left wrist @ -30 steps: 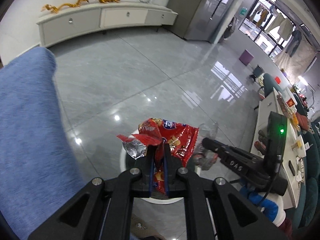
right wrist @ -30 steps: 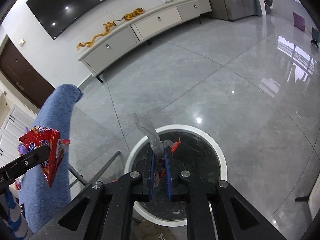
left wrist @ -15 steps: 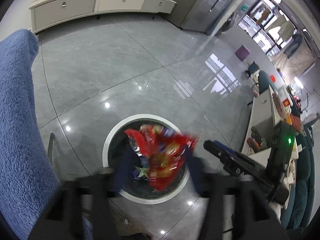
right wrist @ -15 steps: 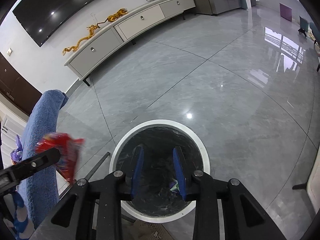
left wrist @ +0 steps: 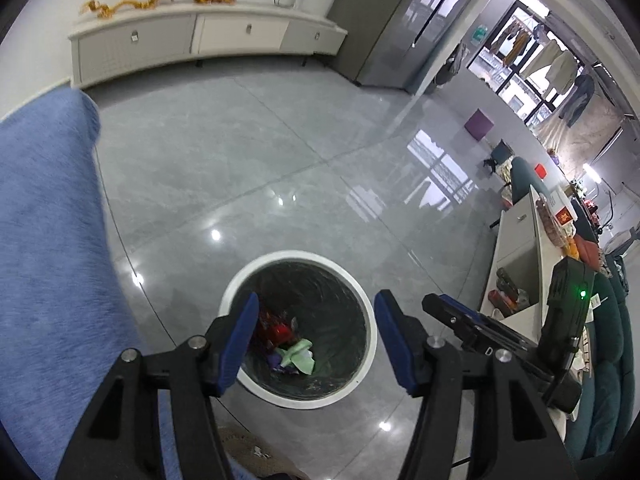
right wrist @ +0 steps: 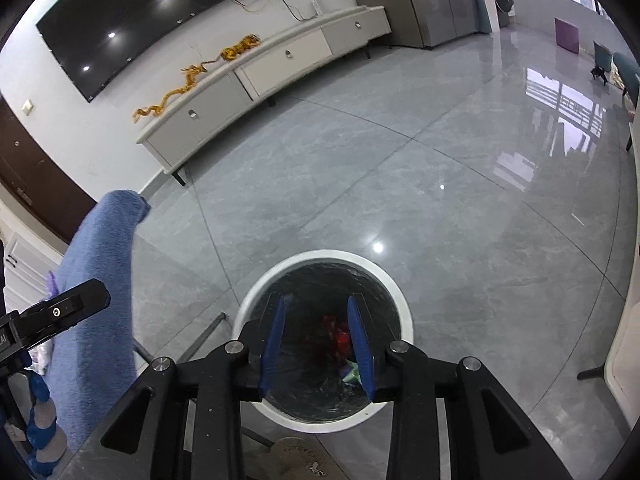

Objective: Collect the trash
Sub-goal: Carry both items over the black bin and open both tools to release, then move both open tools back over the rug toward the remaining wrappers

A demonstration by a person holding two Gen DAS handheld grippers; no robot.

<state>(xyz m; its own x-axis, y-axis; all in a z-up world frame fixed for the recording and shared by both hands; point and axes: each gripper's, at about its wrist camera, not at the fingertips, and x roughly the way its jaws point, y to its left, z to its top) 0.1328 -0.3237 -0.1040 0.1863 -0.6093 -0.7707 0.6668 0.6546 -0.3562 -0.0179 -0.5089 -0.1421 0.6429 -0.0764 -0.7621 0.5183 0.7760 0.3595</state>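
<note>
A round white trash bin [left wrist: 362, 376] with a black liner stands on the grey floor; it also shows in the right wrist view [right wrist: 406, 312]. Inside lie a red snack bag [left wrist: 274, 330], a green scrap [left wrist: 298, 354] and other litter; the red bag [right wrist: 338, 334] shows in the right wrist view too. My left gripper [left wrist: 314, 308] is open and empty above the bin. My right gripper [right wrist: 316, 312] is open and empty above the bin. The right gripper [left wrist: 480, 330] shows at the right of the left wrist view.
A blue fabric chair back [left wrist: 44, 240] rises at the left, also in the right wrist view [right wrist: 100, 292]. A white TV cabinet [right wrist: 256, 80] lines the far wall. A white table [left wrist: 524, 256] with items stands at the right. A cardboard piece [right wrist: 300, 460] lies near the bin.
My left gripper opened and the red snack bag dropped into the bin. My right gripper opened and let its clear wrapper fall in.
</note>
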